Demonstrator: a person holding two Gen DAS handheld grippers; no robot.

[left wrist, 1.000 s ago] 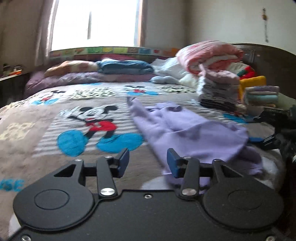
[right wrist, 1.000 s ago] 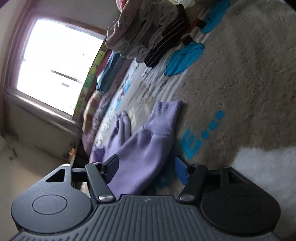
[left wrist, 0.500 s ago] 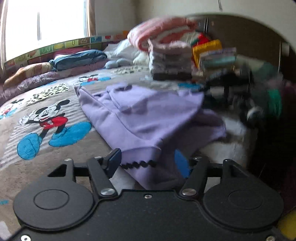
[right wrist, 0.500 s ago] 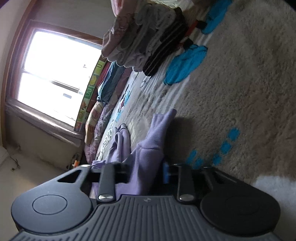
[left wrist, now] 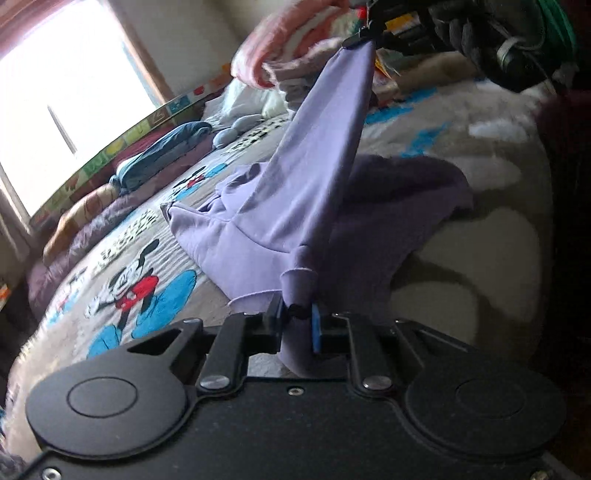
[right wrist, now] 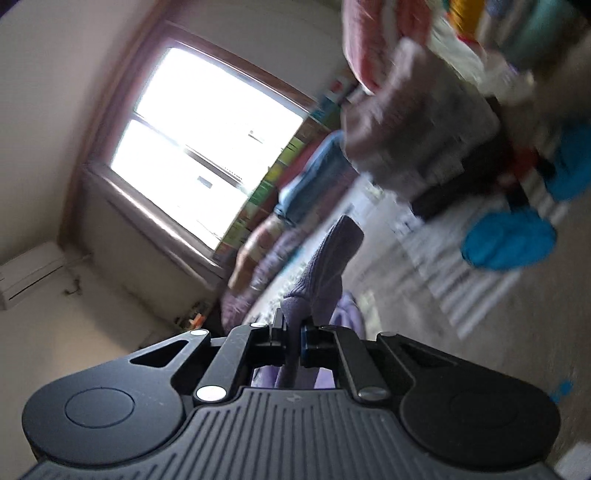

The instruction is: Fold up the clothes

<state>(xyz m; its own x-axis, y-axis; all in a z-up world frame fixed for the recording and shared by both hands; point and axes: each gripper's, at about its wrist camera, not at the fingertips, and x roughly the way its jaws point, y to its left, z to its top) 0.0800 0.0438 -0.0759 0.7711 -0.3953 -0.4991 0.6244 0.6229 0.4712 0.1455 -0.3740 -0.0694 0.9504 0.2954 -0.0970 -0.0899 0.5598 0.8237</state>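
Observation:
A lilac sweatshirt (left wrist: 295,192) lies partly on the cartoon-print bedspread (left wrist: 129,288). My left gripper (left wrist: 297,317) is closing its jaws on the hem edge, and the pads press the fabric. One sleeve is pulled up taut to the upper right, where my right gripper (left wrist: 369,35) holds its end. In the right wrist view my right gripper (right wrist: 293,332) is shut on the ribbed lilac cuff (right wrist: 328,266), which sticks up past the fingers. The body of the sweatshirt sags between the two grips.
A stack of folded clothes (right wrist: 417,147) and a pink bundle (left wrist: 280,48) sit at the head of the bed. Pillows (left wrist: 162,147) line the window (left wrist: 55,92) side. A gloved hand (left wrist: 461,26) shows at the top right.
Both grippers have closed on the sweatshirt. The right one has risen with the cuff, stretching the sleeve upward. The left one has moved to the hem and rolled.

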